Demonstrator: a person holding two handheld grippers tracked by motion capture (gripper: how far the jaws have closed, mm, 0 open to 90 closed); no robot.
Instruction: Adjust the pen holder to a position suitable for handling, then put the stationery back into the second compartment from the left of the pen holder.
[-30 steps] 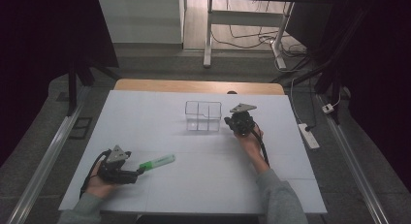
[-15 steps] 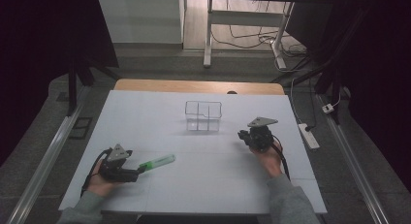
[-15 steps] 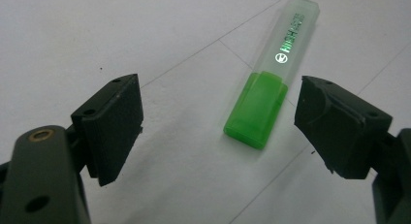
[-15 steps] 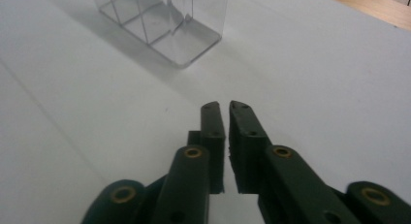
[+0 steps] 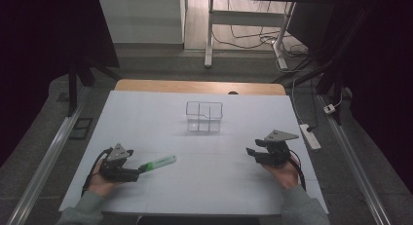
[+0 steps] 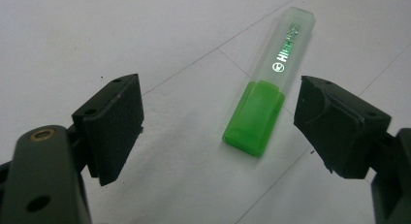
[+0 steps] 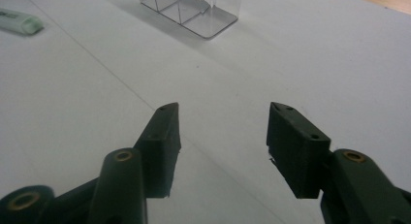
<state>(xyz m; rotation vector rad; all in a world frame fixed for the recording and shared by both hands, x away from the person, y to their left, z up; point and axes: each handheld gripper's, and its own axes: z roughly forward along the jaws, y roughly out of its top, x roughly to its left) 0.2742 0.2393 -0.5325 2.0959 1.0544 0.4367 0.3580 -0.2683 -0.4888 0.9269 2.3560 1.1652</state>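
A green highlighter (image 5: 158, 162) with a clear cap lies on the white table at the front left. My left gripper (image 5: 139, 170) rests just left of it, open. In the left gripper view the highlighter (image 6: 265, 95) lies between the jaws of the left gripper (image 6: 218, 93), nearer the right one, and touches neither. A clear divided box (image 5: 204, 116) stands at the table's middle back. My right gripper (image 5: 252, 153) hovers at the front right, well away from the box (image 7: 194, 10). The right gripper (image 7: 224, 107) has just been opening its jaws, and nothing is between them.
The white sheet (image 5: 214, 186) covers the table, with a wooden strip (image 5: 195, 86) along the far edge. A power strip (image 5: 309, 136) lies on the floor past the right edge. In the right gripper view the highlighter (image 7: 19, 20) shows far off at the upper left.
My right gripper has moved from beside the clear box back toward the table's front right, and its jaws have opened. The left gripper and the highlighter have stayed put.
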